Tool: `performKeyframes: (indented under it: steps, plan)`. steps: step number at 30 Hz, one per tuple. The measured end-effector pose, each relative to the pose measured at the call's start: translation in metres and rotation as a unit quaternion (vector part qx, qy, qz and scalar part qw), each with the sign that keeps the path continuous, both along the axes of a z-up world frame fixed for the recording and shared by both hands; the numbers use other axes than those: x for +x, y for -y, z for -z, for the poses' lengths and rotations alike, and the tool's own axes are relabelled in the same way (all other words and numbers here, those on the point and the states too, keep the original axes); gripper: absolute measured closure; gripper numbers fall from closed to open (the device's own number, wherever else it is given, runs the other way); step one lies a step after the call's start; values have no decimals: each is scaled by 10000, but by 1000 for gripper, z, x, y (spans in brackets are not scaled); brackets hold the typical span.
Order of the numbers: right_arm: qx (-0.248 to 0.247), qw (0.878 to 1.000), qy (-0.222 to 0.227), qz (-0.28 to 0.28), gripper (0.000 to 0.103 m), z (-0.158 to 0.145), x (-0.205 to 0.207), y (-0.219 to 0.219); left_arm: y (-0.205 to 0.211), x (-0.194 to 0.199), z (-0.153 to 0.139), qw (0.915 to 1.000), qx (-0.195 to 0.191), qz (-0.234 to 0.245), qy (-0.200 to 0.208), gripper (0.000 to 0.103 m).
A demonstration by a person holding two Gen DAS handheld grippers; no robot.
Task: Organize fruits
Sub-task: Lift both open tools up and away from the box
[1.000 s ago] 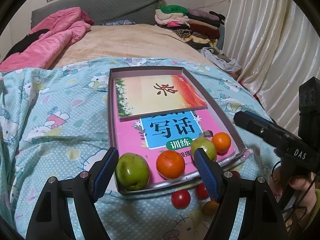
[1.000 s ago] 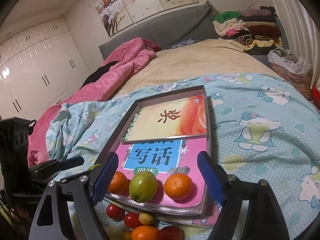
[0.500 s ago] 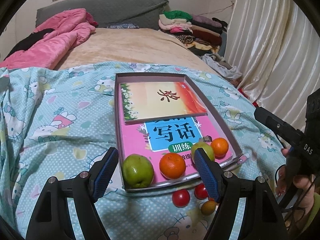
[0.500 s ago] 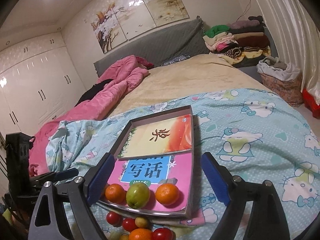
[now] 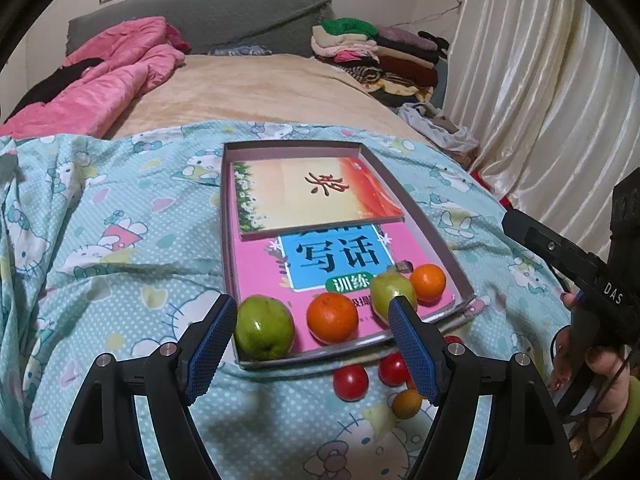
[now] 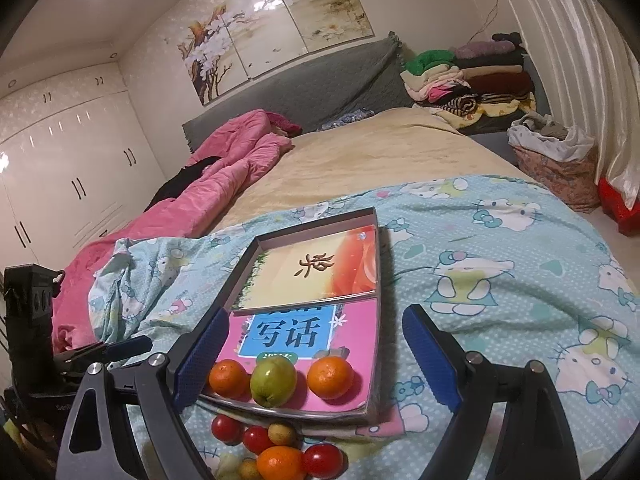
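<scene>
A shallow grey tray on the bed holds two books. Along its near edge lie a green apple, an orange, a second green apple and a second orange. Loose cherry tomatoes and a small yellow fruit sit on the sheet in front of the tray. My left gripper hovers open just before the tray's near edge. My right gripper also stands open, above the loose fruit and the tray. Neither holds anything.
A blue cartoon-print sheet covers the near bed, with a pink quilt at the far left. Folded clothes are stacked at the headboard. A curtain hangs at the right, and white wardrobes stand at the left.
My right gripper's jaws stand wider than before, and it has drawn back and up from the tray. My left gripper has barely moved.
</scene>
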State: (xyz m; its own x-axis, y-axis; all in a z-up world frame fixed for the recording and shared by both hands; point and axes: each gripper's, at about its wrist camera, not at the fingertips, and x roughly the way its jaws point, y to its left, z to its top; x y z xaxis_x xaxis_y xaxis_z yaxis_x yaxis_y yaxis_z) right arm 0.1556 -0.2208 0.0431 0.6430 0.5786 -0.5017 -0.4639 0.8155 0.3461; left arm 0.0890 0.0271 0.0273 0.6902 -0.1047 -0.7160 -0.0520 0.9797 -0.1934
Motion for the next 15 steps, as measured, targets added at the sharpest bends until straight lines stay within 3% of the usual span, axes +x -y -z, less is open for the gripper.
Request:
performKeyframes:
  steps: [15]
  plan:
    - [-150,9998,2,-111,15,-5,-18,-5,14,-10,-5,9998,101,165,76,24]
